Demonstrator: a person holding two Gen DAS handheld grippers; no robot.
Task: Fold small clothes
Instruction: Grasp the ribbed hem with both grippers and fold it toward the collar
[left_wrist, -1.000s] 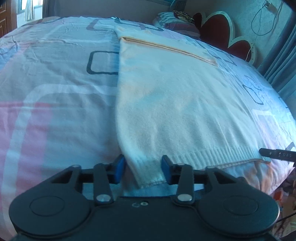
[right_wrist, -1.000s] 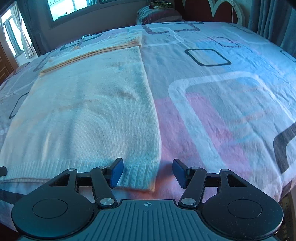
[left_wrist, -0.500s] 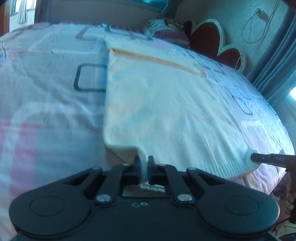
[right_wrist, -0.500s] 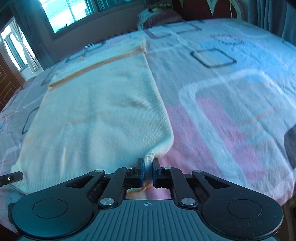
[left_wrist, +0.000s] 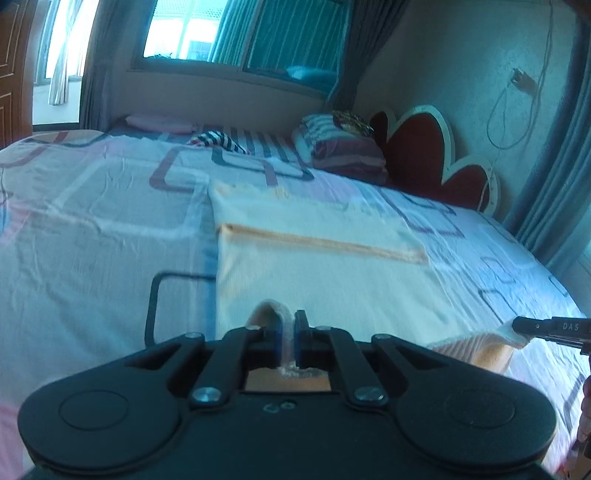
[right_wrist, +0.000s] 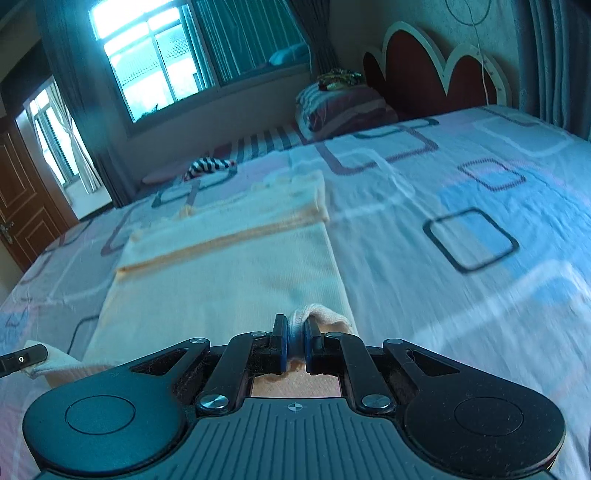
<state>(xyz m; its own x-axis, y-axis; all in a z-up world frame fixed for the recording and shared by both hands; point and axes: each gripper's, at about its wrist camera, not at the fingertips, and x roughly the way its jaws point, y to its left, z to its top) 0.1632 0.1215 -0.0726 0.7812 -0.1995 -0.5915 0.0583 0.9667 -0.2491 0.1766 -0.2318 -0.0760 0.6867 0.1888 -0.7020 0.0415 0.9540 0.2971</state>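
Garment: a cream knitted sweater (left_wrist: 332, 280) with a pale orange folded band, spread flat on the bed ahead of both sets of jaws, its near hem raised off the sheet at 2 corners.
Left gripper: the black left gripper (left_wrist: 287, 341) has its jaws nearly together, clamped on the hem corner nearest it; a small hump of knit stands up just beyond the blue pads.
Right gripper: the black right gripper (right_wrist: 294, 343) has its jaws narrow, pinching the opposite hem corner, with a white fold of cloth bulging just past the pads.
Across views: in the left wrist view the right gripper's tip shows at the far right edge, holding its corner up; in the right wrist view the left gripper's tip shows at the far left edge, likewise gripping cloth.
Bed: a pink, blue and white bedsheet with square outlines (right_wrist: 469, 240) lies under the sweater on both sides of the jaws.
Beyond the sweater: a striped pillow (left_wrist: 340, 147) and a dark red scalloped headboard (left_wrist: 436, 158), well ahead of the jaws.
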